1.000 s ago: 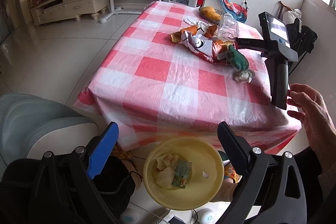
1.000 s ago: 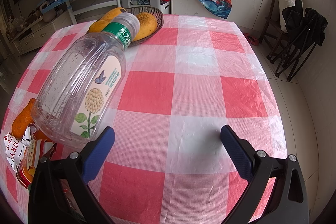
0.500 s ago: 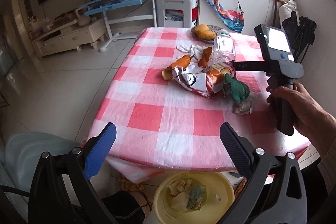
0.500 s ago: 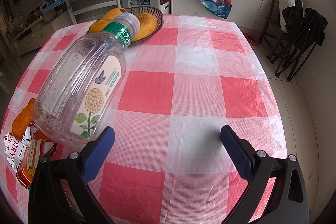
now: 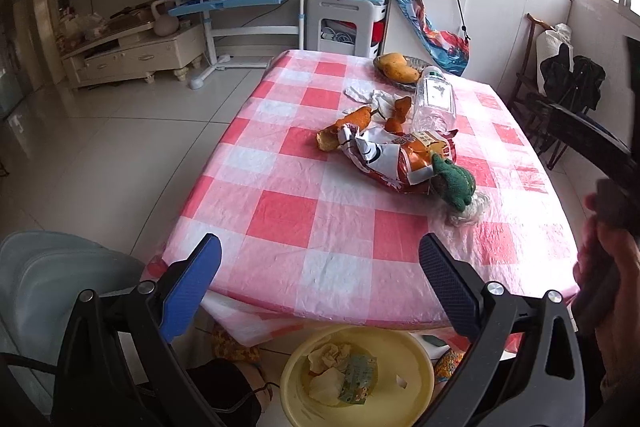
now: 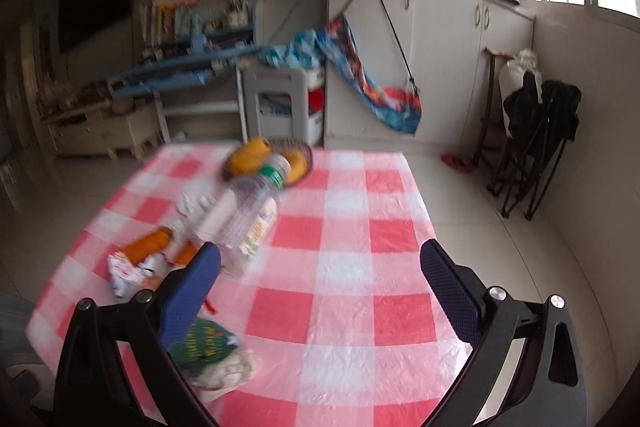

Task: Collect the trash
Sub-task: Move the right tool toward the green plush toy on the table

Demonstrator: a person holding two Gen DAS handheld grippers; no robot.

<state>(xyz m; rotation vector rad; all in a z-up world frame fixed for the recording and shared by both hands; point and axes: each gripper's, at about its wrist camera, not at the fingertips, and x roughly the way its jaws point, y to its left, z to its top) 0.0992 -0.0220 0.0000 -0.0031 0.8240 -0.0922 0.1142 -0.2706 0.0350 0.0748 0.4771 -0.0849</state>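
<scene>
Trash lies on the red-and-white checked table (image 5: 340, 219): an empty clear plastic bottle (image 5: 434, 101) on its side, orange peels (image 5: 352, 119), a crumpled snack bag (image 5: 400, 159), a white tissue (image 5: 368, 94) and a green wrapper on a crumpled wad (image 5: 456, 183). A yellow bin (image 5: 360, 379) with scraps stands on the floor under the near edge. My left gripper (image 5: 320, 279) is open and empty above that edge. My right gripper (image 6: 320, 291) is open and empty over the table, the bottle (image 6: 244, 219) ahead to its left.
A basket with mangoes (image 5: 398, 67) sits at the table's far end. A grey chair (image 5: 52, 267) stands at the near left. Folded black chairs (image 6: 536, 143) lean by the right wall. Cabinets, a stool and a blue desk line the back.
My left gripper rose and tilted up from the bin toward the table. A hand took the right gripper, which lifted and pulled back from the bottle; its view is blurred.
</scene>
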